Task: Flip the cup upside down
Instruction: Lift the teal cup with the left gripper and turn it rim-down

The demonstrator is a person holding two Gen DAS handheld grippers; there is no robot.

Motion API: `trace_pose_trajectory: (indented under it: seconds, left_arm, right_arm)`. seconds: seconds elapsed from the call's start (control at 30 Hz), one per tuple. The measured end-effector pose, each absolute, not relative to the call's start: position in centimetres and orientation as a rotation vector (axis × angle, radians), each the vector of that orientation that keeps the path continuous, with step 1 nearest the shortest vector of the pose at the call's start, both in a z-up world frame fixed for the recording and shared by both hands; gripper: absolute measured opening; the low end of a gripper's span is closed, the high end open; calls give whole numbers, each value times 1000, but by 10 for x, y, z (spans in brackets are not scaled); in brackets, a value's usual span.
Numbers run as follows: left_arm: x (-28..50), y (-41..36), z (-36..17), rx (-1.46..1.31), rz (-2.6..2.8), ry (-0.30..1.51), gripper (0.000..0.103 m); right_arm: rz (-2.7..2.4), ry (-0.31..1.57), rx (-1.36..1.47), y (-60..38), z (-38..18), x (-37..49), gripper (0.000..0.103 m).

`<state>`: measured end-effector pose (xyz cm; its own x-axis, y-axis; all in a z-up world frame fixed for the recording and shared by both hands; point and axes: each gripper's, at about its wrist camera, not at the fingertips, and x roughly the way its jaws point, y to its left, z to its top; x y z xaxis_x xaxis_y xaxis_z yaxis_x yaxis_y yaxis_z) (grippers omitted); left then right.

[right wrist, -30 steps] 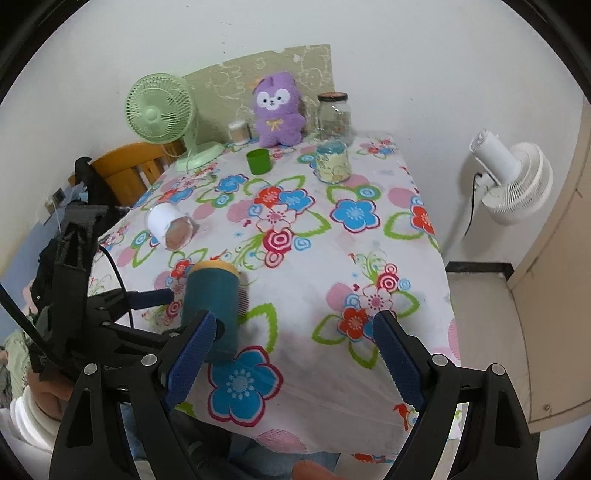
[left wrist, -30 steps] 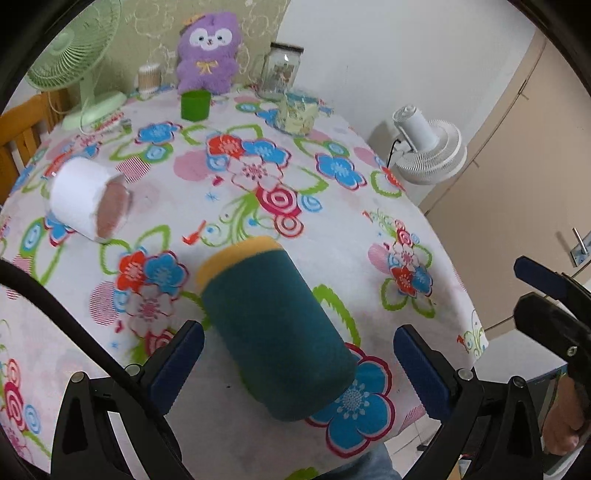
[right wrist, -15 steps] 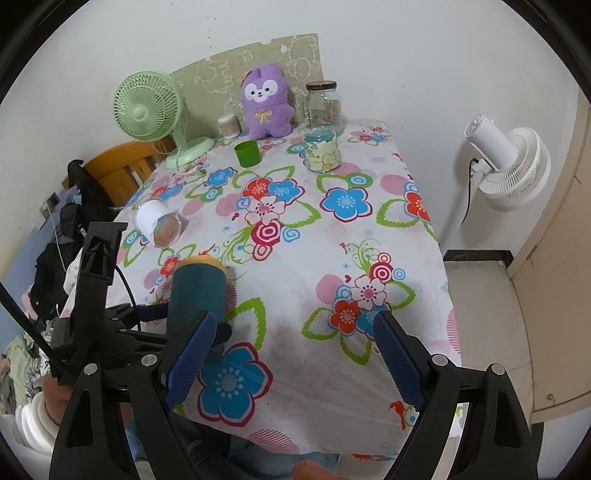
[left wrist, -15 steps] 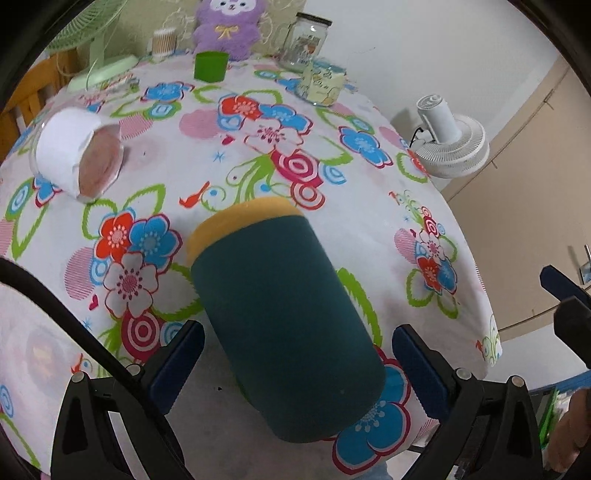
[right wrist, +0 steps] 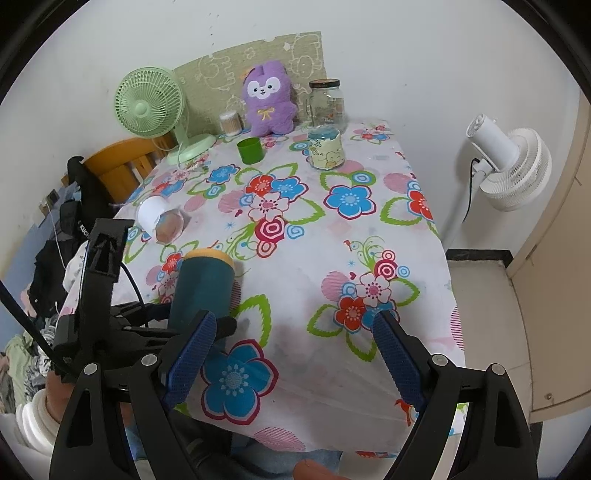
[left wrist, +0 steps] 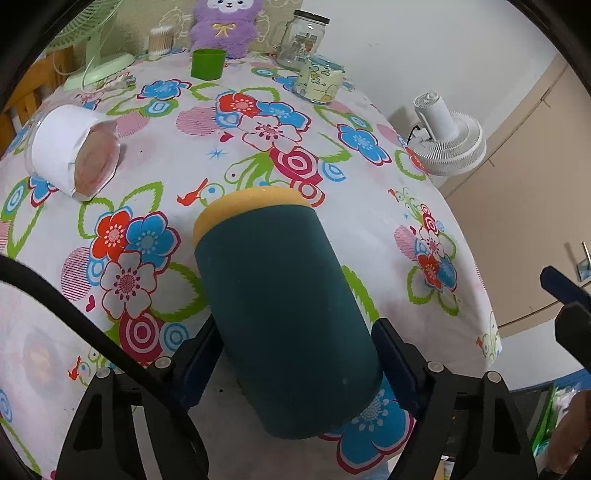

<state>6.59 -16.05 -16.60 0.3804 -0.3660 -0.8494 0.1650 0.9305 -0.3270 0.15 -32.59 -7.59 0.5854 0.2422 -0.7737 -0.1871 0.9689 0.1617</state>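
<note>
A dark teal cup [left wrist: 280,302] with a yellow rim [left wrist: 255,201] stands near the front left of the flowered table [left wrist: 369,206], yellow end up and leaning slightly. My left gripper [left wrist: 295,354] is shut on the cup's lower half, one blue pad [left wrist: 199,363] pressed to each side. The right wrist view shows the same cup [right wrist: 203,288] held from the left. My right gripper [right wrist: 291,332] hangs open over the table's front edge, to the right of the cup, with nothing between its fingers. Whether the cup's base touches the cloth is hidden.
A white cup [left wrist: 70,147] lies on its side at the left. At the back stand a green cup [left wrist: 207,63], a patterned glass [left wrist: 325,83], a glass jar [left wrist: 303,40], a purple plush [left wrist: 225,26] and a green fan [right wrist: 147,103]. A white fan [right wrist: 509,166] stands off the table's right.
My left gripper has come forward around the teal cup, and its fingers have gone from wide open to shut on the cup's sides. The right gripper has stayed open.
</note>
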Motion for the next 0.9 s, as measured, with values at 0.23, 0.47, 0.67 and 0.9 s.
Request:
trace_pose_trajectory:
  seconds: [0.23, 0.47, 0.67, 0.9]
  left_arm:
    - [63, -147, -153, -228, -333, 1100, 71]
    - [60, -134, -130, -218, -327, 1037, 67]
    - [62, -125, -108, -187, -316, 990, 60]
    - [59, -110, -80, -142, -295, 936, 59]
  right_arm:
    - [253, 915, 80, -326, -78, 2, 89]
    - [275, 905, 63, -319, -74, 1, 89]
    - [292, 899, 58, -313, -72, 1, 89]
    - [325, 904, 43, -299, -74, -2, 89]
